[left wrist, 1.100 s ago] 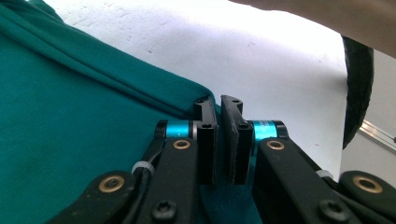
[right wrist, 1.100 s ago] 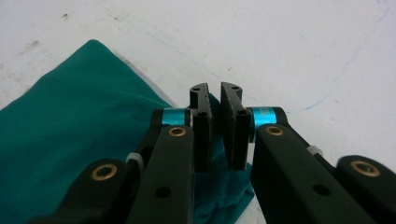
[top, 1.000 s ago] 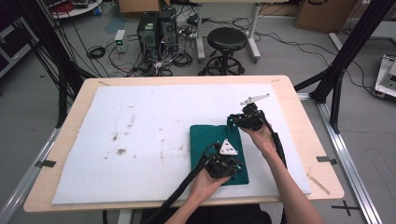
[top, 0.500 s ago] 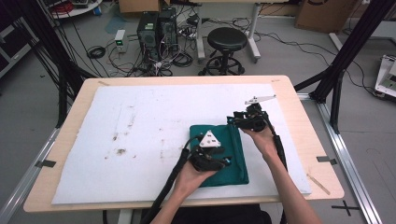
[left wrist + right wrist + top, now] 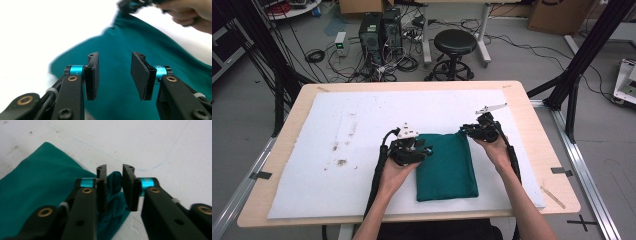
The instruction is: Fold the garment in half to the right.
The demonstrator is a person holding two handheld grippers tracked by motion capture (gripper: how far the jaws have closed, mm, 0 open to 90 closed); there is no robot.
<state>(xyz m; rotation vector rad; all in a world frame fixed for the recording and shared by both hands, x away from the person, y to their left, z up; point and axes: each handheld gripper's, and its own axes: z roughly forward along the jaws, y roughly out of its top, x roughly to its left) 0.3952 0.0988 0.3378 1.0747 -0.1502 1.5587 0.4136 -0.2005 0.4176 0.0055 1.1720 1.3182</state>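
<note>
A dark green cloth (image 5: pixel 446 167) lies folded on the white mat (image 5: pixel 337 125), in front of the person. My left gripper (image 5: pixel 426 149) hovers at the cloth's far left corner. In the left gripper view its jaws (image 5: pixel 115 75) stand apart after just closing a little, with nothing between the pads and the cloth (image 5: pixel 150 40) beyond them. My right gripper (image 5: pixel 464 131) is at the far right corner. Its jaws (image 5: pixel 114 185) have just closed onto a bunched fold of the cloth (image 5: pixel 42 175).
Brown stains (image 5: pixel 341 162) mark the mat left of the cloth. The wooden table edge (image 5: pixel 557 165) runs close on the right. A stool (image 5: pixel 454 42), computer cases (image 5: pixel 379 30) and cables sit on the floor beyond the table.
My left gripper has moved left and away from the person, from over the cloth's near part to its far left corner. The right gripper has stayed at the far right corner.
</note>
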